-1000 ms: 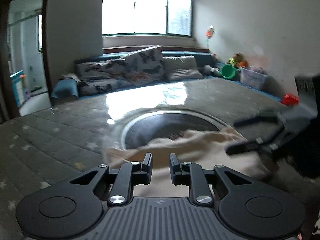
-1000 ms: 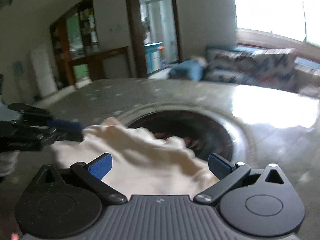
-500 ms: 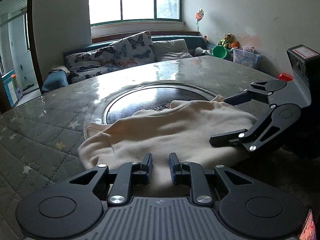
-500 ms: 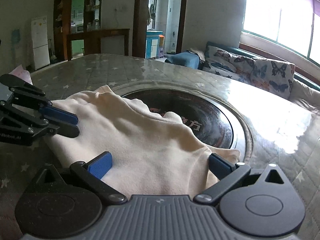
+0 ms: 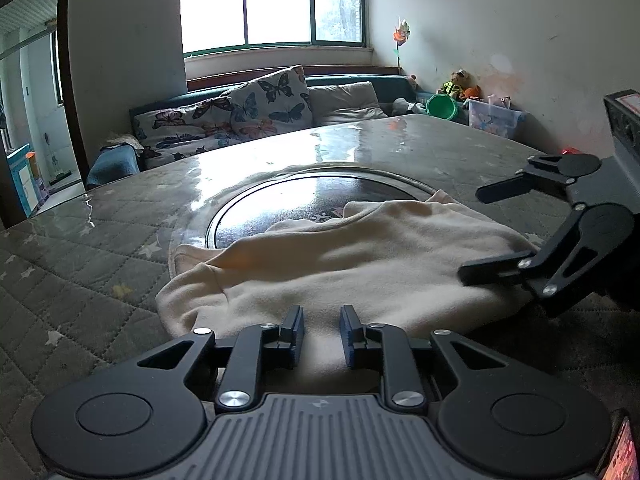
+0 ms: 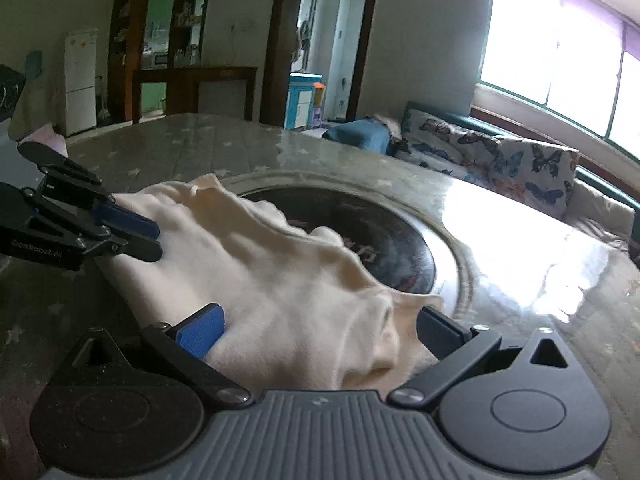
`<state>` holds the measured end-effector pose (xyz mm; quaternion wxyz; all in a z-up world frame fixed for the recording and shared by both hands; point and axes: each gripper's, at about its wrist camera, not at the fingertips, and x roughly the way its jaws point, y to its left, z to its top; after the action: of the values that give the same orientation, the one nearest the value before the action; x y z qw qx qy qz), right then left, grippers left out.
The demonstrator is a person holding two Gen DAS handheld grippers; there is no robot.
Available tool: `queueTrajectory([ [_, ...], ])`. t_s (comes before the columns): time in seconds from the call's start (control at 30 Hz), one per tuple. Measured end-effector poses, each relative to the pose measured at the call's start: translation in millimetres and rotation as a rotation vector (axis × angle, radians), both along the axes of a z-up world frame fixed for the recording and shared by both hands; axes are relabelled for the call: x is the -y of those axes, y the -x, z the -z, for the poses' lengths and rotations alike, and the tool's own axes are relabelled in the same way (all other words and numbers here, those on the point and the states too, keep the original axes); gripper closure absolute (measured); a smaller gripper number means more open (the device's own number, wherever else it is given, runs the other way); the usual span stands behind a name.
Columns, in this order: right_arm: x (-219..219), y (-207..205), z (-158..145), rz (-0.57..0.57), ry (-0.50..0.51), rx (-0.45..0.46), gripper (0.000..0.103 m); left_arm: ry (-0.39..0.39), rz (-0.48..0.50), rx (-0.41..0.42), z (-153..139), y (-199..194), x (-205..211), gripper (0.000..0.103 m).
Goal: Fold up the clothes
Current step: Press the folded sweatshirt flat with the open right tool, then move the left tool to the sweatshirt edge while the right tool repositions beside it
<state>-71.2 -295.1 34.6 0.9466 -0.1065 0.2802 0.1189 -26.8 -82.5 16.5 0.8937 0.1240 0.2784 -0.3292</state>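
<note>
A cream garment (image 5: 360,256) lies bunched on the table, partly over the dark round inset (image 5: 288,204). My left gripper (image 5: 322,334) sits low at the garment's near edge, fingers a small gap apart with cloth lying between them. It also shows in the right wrist view (image 6: 136,236), resting on the cloth's left end. My right gripper (image 6: 316,334) is wide open, its blue pad (image 6: 200,330) and the other fingertip straddling the garment (image 6: 272,276). In the left wrist view the right gripper (image 5: 472,232) is open over the cloth's right end.
The table has a quilted star-patterned cover under a glossy sheet (image 5: 80,272). A sofa with butterfly cushions (image 5: 264,104) stands beyond the far edge. Toys and a plastic bin (image 5: 492,116) sit at the back right. A doorway and fridge (image 6: 80,80) lie to the left.
Both grippers have come down and settled low over the garment, which now lies spread flatter on the table. The right gripper has stayed open throughout.
</note>
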Motion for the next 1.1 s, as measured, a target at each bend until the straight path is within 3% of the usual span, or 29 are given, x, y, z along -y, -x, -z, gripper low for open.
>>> queueTrajectory([
  [0.3,22,34,2,0.041,0.067,0.016,0.0,-0.001,-0.002,0.008,1,1,-2,0.08],
  [0.43,31,41,-7,0.065,0.044,0.038,0.0,-0.005,-0.004,0.011,1,1,0,0.079],
  [0.57,36,37,-19,0.111,-0.02,0.079,0.0,-0.01,-0.008,0.015,1,1,1,0.079],
  [0.83,42,27,2,0.133,0.012,0.003,0.0,-0.009,-0.008,0.016,0,1,0,0.078],
  [1.1,34,9,-15,0.139,0.0,0.064,0.0,-0.003,-0.013,0.02,2,1,1,0.077],
])
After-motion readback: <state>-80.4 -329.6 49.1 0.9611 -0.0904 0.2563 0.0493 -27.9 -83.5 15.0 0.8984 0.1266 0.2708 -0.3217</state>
